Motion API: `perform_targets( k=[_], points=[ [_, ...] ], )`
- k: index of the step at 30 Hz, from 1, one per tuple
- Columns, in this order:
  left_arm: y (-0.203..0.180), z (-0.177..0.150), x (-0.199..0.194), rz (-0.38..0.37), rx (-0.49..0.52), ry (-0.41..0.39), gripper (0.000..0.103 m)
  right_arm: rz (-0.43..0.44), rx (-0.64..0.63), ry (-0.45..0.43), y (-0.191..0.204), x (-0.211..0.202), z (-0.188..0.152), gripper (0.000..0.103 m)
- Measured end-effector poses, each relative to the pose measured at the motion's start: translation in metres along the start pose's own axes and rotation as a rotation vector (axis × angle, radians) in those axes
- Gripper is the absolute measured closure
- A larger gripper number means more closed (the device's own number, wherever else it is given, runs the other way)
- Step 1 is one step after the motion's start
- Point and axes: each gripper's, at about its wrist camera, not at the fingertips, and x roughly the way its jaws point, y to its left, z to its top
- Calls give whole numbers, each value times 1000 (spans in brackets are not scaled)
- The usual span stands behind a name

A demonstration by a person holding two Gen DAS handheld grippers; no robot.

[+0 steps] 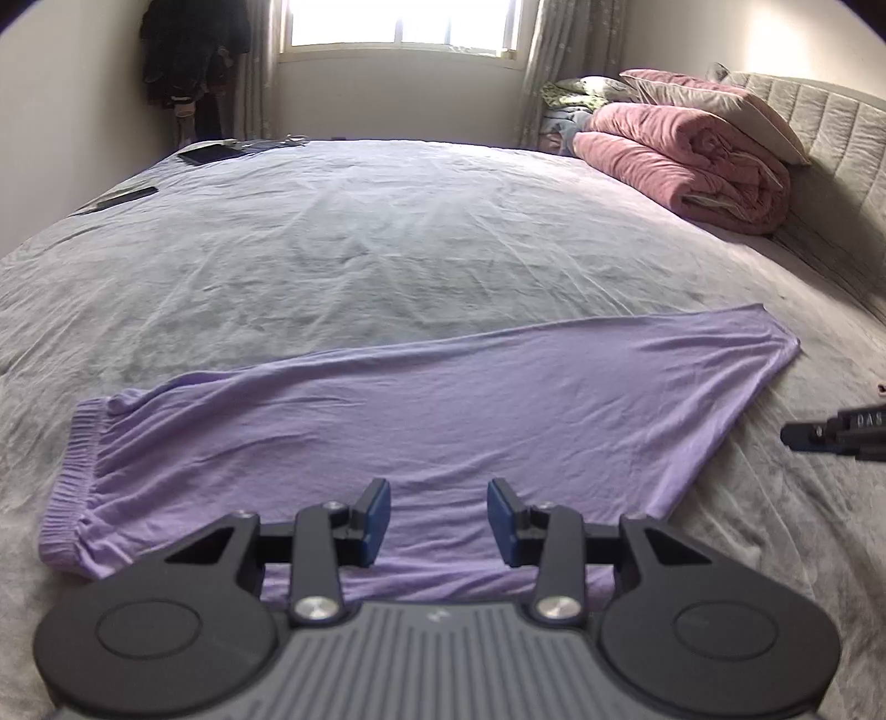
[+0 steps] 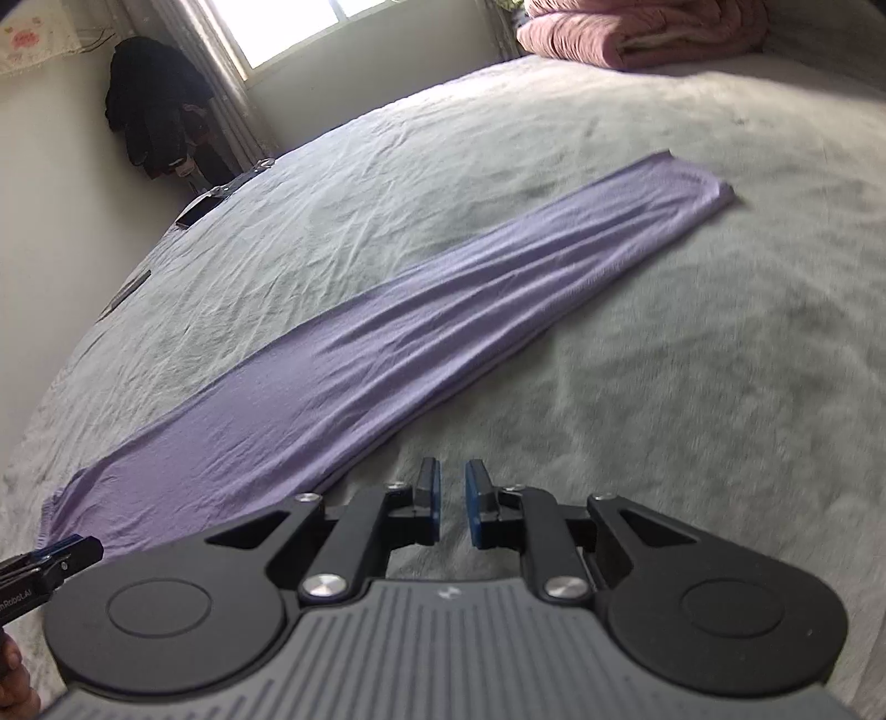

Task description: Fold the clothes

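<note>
Lilac trousers point(image 1: 421, 410) lie flat on the grey bed sheet point(image 1: 387, 232), folded lengthwise, with the elastic waistband point(image 1: 69, 476) at the left and the leg ends at the right. My left gripper point(image 1: 439, 520) hovers open over their near edge, with nothing between its blue pads. In the right wrist view the trousers point(image 2: 415, 332) run diagonally from lower left to upper right. My right gripper point(image 2: 453, 504) is over bare sheet just right of the cloth's edge, its pads a narrow gap apart and holding nothing. Each gripper's tip shows in the other's view, the right gripper point(image 1: 803, 435) and the left gripper point(image 2: 72, 551).
A rolled pink quilt point(image 1: 686, 166) and a pillow point(image 1: 714, 99) rest against the padded headboard point(image 1: 830, 133) at the far right. Two dark flat devices point(image 1: 207, 152) point(image 1: 127, 196) lie near the bed's far left edge. Dark clothes point(image 1: 188, 50) hang in the corner beside the window.
</note>
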Motion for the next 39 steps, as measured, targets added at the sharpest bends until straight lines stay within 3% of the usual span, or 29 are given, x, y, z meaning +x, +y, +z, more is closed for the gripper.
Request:
perform_targets(
  k=[7,12,16,20,32,35,37,39],
  points=[
    [-39,-8,15,-62,110,59,62,25,-186,-92,17,18,28,86],
    [-59,-13,20,-41,167,93,61,47,-258,-65,23,54,42,87],
    [-51,-8,23,-69,93,123,61,-5,-258,-33,10,82,54,87],
    [-50,-8,24,-78,92,126,60,-70,-247,-26,-8,98,66,89],
    [-50,-7,27,-94,101,135,60,-123,-265,18,-25,134,114,89],
    [-48,-6,28,-105,89,141,60,-62,-230,69,-26,138,129,85],
    [-47,-6,28,-109,85,144,60,-37,-202,102,-23,141,135,64],
    [-46,-6,29,-112,83,146,60,-44,-191,144,-19,148,139,61]
  ],
)
